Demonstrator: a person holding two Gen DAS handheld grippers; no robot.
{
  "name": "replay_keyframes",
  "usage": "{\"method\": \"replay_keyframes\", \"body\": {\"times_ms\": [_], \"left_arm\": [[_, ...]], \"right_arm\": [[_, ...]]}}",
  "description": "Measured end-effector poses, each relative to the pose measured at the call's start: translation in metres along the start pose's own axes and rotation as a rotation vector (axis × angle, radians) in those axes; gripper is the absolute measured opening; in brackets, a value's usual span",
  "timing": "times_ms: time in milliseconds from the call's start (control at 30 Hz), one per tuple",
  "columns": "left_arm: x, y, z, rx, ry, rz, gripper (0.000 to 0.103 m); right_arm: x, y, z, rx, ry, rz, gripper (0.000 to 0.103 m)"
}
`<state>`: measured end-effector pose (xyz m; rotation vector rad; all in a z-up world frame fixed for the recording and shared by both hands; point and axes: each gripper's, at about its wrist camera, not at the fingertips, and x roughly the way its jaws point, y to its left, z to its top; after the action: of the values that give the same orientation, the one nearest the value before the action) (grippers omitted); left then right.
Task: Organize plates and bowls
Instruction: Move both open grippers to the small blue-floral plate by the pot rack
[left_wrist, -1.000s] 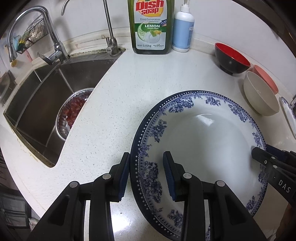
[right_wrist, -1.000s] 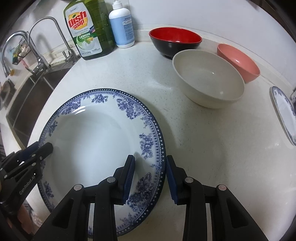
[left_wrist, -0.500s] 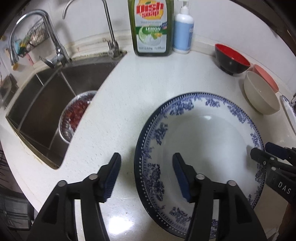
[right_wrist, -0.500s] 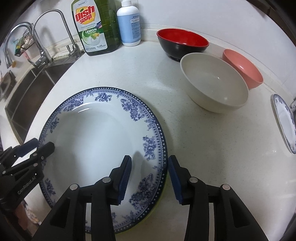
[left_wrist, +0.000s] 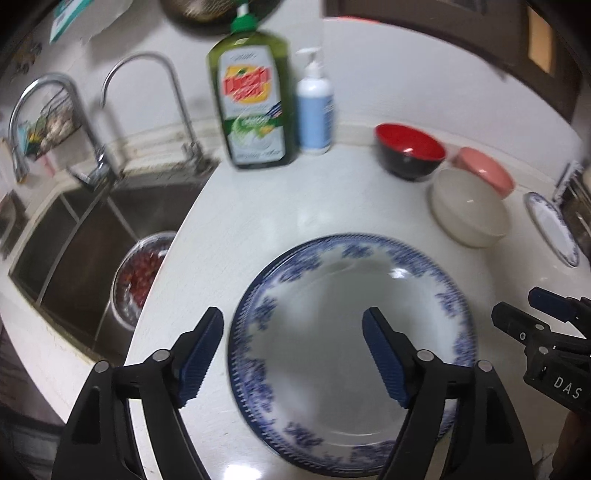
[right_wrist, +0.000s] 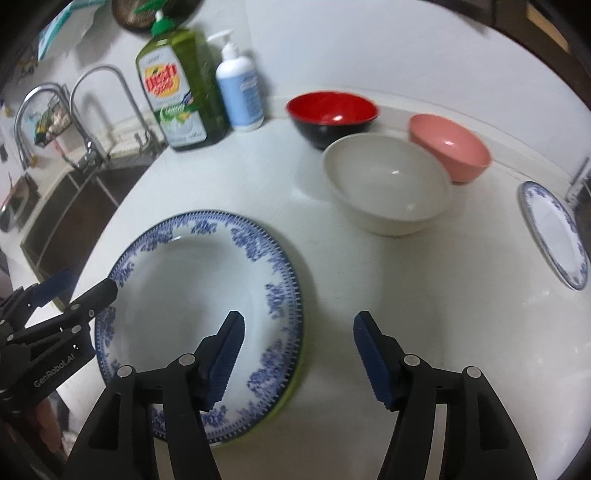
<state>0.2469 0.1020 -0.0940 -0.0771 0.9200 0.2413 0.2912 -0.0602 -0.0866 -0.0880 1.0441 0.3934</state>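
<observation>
A large blue-and-white plate (left_wrist: 351, 332) (right_wrist: 192, 295) lies flat on the white counter (right_wrist: 369, 280). A greenish edge (right_wrist: 291, 391) shows under its near rim. My left gripper (left_wrist: 293, 354) (right_wrist: 88, 286) hovers over the plate's left rim. Its jaws are opening and the pads touch nothing. My right gripper (right_wrist: 299, 354) (left_wrist: 517, 304) hovers over the right rim, jaws also opening, with nothing pressed. Behind the plate stand a cream bowl (right_wrist: 388, 181), a red-and-black bowl (right_wrist: 332, 110) and a pink bowl (right_wrist: 448, 147).
A small blue-rimmed plate (right_wrist: 554, 236) lies at the far right. A green dish-soap bottle (left_wrist: 253, 99) and a white pump bottle (left_wrist: 314, 110) stand against the wall. The sink (left_wrist: 85, 240) drops away on the left, with a metal strainer of red bits (left_wrist: 142, 273) in it.
Both grippers' jaws, which stood close around the big plate's rim, have spread wide. Both grippers have lifted and drawn back. The plate stays on the counter.
</observation>
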Motion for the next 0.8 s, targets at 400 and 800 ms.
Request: {"method": "replay_keyframes", "body": {"times_ms": [400, 800], "left_arm": [[-0.038, -0.071, 0.018, 0.139, -0.142, -0.122, 0.095], [-0.064, -0.153, 0.039, 0.282, -0.231, -0.268, 0.096]], "right_arm": [[-0.068, -0.056, -0.016, 0.122, -0.141, -0.103, 0.074], [-0.123, -0.124, -0.039, 0.281, -0.250, -0.239, 0.074]]}}
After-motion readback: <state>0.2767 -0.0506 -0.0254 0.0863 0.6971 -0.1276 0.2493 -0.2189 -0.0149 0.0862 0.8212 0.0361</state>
